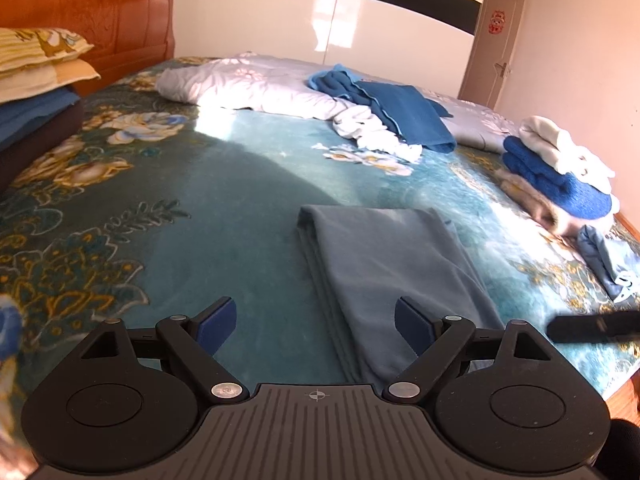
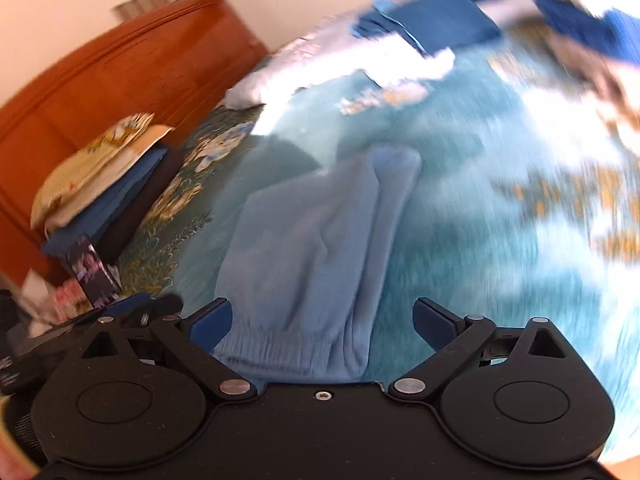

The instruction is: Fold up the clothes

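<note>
Bedroom scene: a wide bed covered by a teal floral blanket [image 1: 168,200] fills both views, with an orange wooden headboard [image 1: 100,4] at the upper left of the left wrist frame and a stack of pillows [image 1: 36,60] beneath it. Grey-blue trousers [image 1: 384,272], already folded lengthwise into a narrow strip, lie flat on the blanket at lower centre; in the right wrist view the elastic waistband end sits nearest the camera, just ahead of the tool. Left gripper [image 1: 315,326] has its blue-padded jaws spread wide, nothing between the pads, the strip's near end lying under its right jaw. Right gripper [image 2: 322,322] is likewise spread, hovering over the waistband without pinching it; that frame is motion-blurred. Unfolded garments, a dark blue cloth [image 1: 400,112] over white fabric, wait at upper centre, and a finished pile of blue and white clothes [image 1: 560,168] sits at the right edge. Judged step: one fold appears complete and released. Next move likely requires both tools to pinch the near end and carry it toward the far end to halve the strip.
</note>
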Demonstrator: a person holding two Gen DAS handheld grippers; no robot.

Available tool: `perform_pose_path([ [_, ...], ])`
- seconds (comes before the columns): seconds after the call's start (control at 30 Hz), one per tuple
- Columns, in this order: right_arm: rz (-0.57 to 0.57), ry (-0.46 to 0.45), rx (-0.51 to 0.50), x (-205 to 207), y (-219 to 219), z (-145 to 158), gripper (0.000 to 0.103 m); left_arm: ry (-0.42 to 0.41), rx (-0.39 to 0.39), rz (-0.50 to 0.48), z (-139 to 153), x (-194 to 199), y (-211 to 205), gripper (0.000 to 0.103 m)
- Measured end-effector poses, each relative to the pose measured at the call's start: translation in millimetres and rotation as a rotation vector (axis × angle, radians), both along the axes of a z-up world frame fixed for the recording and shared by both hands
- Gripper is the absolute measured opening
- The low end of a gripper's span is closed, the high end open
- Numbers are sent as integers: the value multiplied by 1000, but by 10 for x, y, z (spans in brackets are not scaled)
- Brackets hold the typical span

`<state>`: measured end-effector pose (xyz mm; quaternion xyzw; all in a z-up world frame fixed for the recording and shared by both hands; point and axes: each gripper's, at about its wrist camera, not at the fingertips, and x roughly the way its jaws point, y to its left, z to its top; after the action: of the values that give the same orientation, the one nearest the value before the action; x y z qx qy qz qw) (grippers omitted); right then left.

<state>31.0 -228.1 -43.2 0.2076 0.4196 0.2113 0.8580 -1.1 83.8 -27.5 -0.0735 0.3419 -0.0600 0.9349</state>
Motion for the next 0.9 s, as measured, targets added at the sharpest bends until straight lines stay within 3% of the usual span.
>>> perform_pose_path([
  [0.3,-43,100,68,-4,54,-283,96,38,-41,-90,-131,821,160,86],
  [0.43,-55,124,96,0,82,-370,96,112,-129,-122,-231,1265,246,86],
  [0.57,-50,130,113,19,111,-419,96,132,-118,-165,-356,1565,242,86],
  [0.8,-36,129,136,47,116,-455,94,173,-248,-252,-573,1879,341,86],
  [0.83,-35,128,137,51,110,-458,91,173,-260,-260,-584,1906,351,84],
  [0.9,-36,126,134,53,97,-463,84,177,-260,-272,-590,1952,344,65],
])
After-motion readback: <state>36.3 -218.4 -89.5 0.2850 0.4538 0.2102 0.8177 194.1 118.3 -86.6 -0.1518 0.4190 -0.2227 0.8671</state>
